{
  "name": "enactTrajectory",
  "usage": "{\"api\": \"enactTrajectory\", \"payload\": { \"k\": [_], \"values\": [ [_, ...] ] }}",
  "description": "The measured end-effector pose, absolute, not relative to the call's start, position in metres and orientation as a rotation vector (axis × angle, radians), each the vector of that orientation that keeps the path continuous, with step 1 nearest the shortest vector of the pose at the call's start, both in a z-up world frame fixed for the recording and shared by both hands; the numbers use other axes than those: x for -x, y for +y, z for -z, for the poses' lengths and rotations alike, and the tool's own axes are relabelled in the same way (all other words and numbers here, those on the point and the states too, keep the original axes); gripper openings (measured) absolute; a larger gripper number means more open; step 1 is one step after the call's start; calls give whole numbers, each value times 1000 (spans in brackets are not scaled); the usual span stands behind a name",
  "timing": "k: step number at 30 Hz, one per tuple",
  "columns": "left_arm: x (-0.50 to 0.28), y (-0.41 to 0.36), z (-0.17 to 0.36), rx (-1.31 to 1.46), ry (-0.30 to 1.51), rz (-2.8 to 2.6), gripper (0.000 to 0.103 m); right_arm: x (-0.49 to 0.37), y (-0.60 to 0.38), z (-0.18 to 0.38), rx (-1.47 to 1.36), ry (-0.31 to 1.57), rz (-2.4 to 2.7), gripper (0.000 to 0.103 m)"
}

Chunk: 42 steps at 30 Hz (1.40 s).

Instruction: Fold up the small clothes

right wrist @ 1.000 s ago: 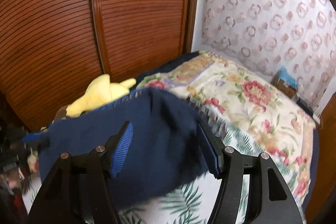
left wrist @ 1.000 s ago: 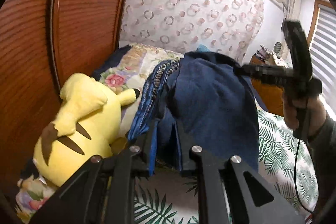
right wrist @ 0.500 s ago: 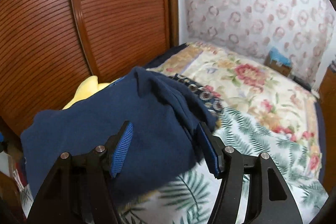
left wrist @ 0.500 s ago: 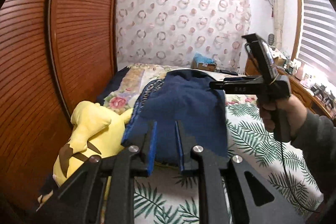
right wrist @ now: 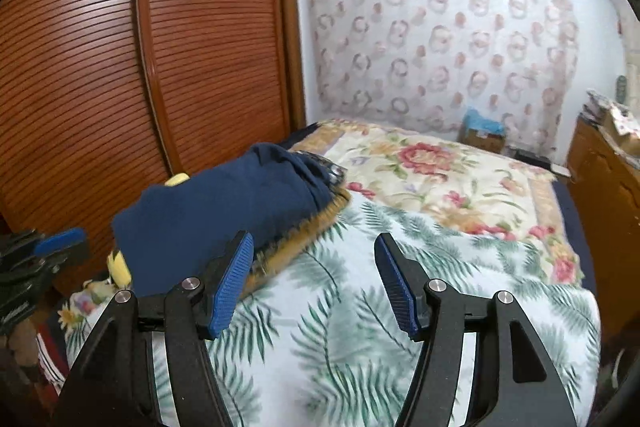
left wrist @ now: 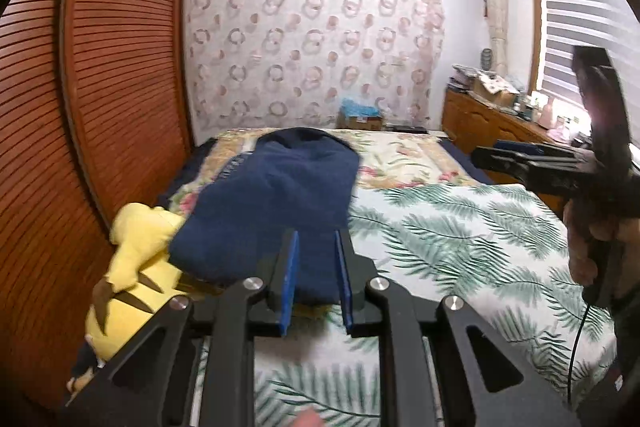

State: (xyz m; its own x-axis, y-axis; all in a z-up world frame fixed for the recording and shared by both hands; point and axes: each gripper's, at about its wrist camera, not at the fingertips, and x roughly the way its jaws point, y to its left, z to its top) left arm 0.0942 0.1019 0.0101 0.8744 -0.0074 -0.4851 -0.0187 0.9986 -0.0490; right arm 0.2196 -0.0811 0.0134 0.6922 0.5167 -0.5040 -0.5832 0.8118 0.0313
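A folded navy garment (left wrist: 272,203) lies on the left side of the bed, partly over a yellow plush toy (left wrist: 132,267). My left gripper (left wrist: 316,239) sits just short of its near edge with the blue pads a narrow gap apart. The cloth shows through the gap but is not pinched. In the right wrist view the garment (right wrist: 224,211) is up and to the left of my right gripper (right wrist: 316,243), whose jaws stand wide with only bedsheet between them. The left gripper (right wrist: 60,243) shows at the far left, apart from the cloth. The right gripper (left wrist: 480,157) shows at the right, held by a hand (left wrist: 592,247).
The bed has a leaf-print cover (left wrist: 460,235) near me and a floral quilt (right wrist: 440,179) farther back. A brown fringed edge (right wrist: 304,231) pokes out beneath the garment. A slatted wooden wardrobe (left wrist: 100,87) stands close on the left, a cluttered wooden dresser (left wrist: 492,123) on the right.
The garment, held up between both grippers a second ago, now lies on the bed over the plush. Both grippers have drawn back from it, the right one swinging off to the right.
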Motion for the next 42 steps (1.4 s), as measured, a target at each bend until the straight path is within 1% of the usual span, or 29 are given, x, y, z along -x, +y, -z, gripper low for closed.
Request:
{"api": "enactTrajectory", "payload": {
  "k": [3,4,5,8,10,21,42],
  "values": [
    [-91,86,-9,69,509,44,16,-194,-108,-12,122,513,-582,71],
    [-89,80,-9,69,509,50,16,-186,-116,-11,117,511,-573,76],
    [-89,75,-9,68,512,52,17,-178,-123,-10,112,508,-560,83],
    [-88,58,-12,69,520,59,18,-154,-152,-8,91,488,-502,89],
    [-86,48,-15,67,511,68,20,-140,-166,-8,88,475,-460,90],
    [-83,17,-37,29,481,66,21,-82,-227,-18,7,384,-316,90],
    [-77,14,-40,15,469,41,22,-82,-247,-12,-11,384,-246,90]
  ]
}}
